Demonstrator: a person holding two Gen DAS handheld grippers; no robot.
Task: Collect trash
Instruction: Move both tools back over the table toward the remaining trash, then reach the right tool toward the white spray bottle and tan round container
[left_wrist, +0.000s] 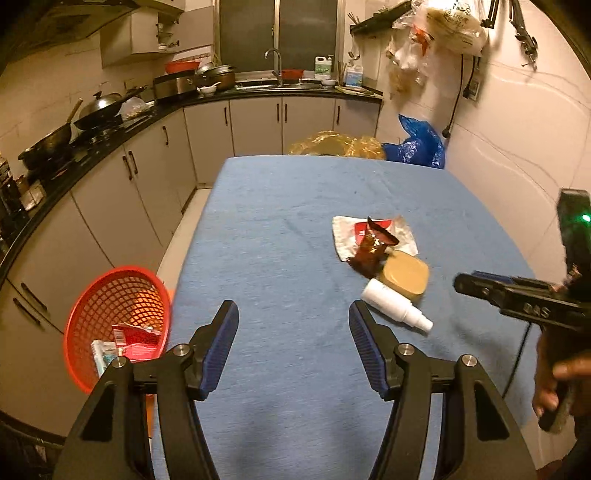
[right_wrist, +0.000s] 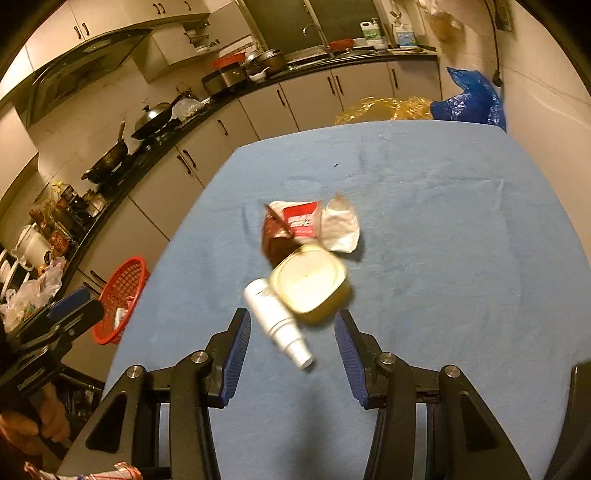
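Note:
A blue-clothed table (left_wrist: 288, 229) (right_wrist: 443, 236) holds a small heap of trash: a white and red wrapper (left_wrist: 373, 230) (right_wrist: 314, 221), a brown wrapper (left_wrist: 369, 254) (right_wrist: 275, 240), a tan tin (left_wrist: 404, 277) (right_wrist: 310, 284) and a white spray bottle (left_wrist: 395, 308) (right_wrist: 279, 325). My left gripper (left_wrist: 293, 314) is open and empty over the table's near left part. My right gripper (right_wrist: 291, 325) is open, just short of the bottle, whose nozzle end lies between the fingers. A red basket (left_wrist: 118, 321) (right_wrist: 120, 299) beside the table's left edge holds some trash.
Kitchen counters with pans (left_wrist: 96, 110) run along the left and back. Yellow (left_wrist: 332, 146) and blue (left_wrist: 417, 144) plastic bags sit beyond the table's far edge. The right gripper shows at the right edge of the left wrist view (left_wrist: 517, 295).

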